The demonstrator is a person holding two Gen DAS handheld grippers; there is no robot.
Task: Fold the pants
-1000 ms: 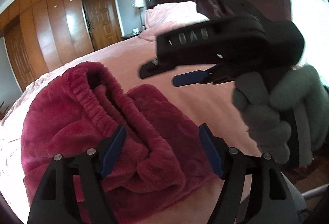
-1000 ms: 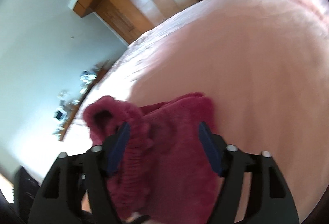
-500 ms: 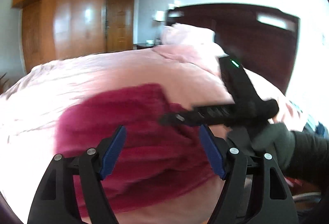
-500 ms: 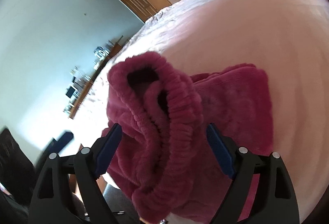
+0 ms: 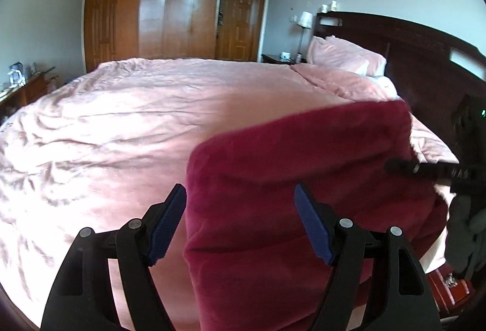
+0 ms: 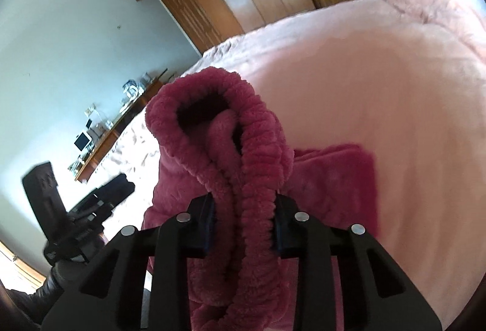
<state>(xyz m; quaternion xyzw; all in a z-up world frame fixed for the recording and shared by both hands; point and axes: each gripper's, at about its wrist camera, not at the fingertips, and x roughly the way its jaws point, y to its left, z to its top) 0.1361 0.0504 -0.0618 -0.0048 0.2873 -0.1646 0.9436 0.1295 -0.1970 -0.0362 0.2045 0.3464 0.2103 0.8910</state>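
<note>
The dark red fleece pants hang bunched above the pink bed. In the right wrist view their ribbed elastic waistband runs up between my right gripper's blue pads. Those jaws are closing, and the pads press on the band from both sides. My left gripper stands open low in front of the hanging cloth, its left finger just outside the cloth's left edge, gripping nothing. The right gripper's black fingers reach in from the right edge, with a gloved hand below them. The left gripper shows small at lower left.
The wide pink bedspread fills the middle. Pink pillows and a dark headboard stand at the right. A wooden wardrobe and door line the far wall. A cluttered desk runs along the left wall.
My right gripper's jaws have closed on the waistband and raised it off the bed. My left gripper has swung away and rolled level, staying open, and now faces the hanging cloth.
</note>
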